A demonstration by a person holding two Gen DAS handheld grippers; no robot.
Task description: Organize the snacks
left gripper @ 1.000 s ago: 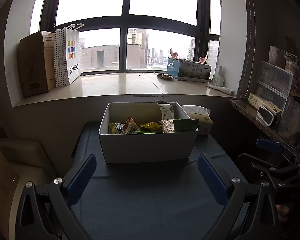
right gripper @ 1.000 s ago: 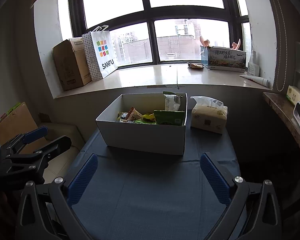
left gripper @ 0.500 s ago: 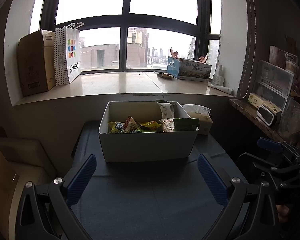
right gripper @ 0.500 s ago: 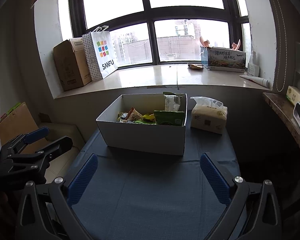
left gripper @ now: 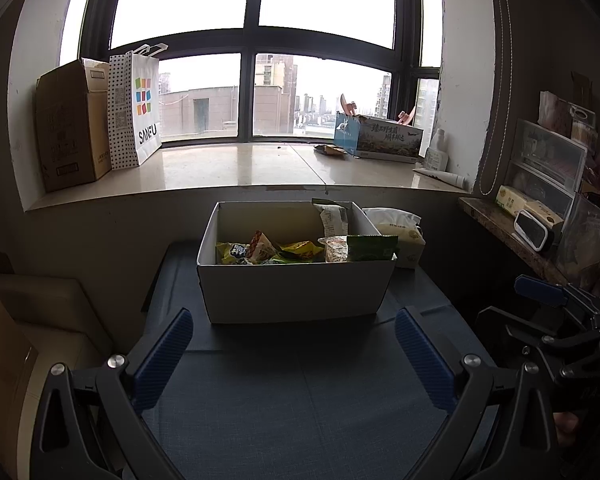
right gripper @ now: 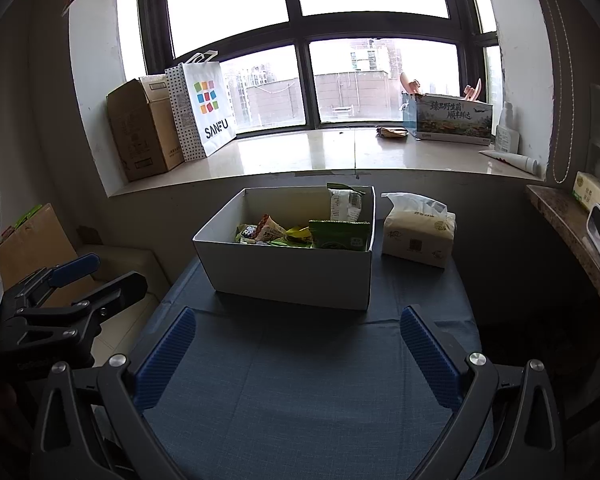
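Your left gripper (left gripper: pixel 292 344) hangs spread wide and empty over the blue table (left gripper: pixel 300 408). Ahead, the white box (left gripper: pixel 296 288) sits mid-table holding the snack packets (left gripper: pixel 300 246) (tissue pack (right gripper: pixel 418 232) just beside it). Your right gripper (right gripper: pixel 296 344) is likewise wide, empty.

Both wrist views face the window from low over the table (left gripper: pixel 300 420), sharing the box (left gripper: pixel 296 288).
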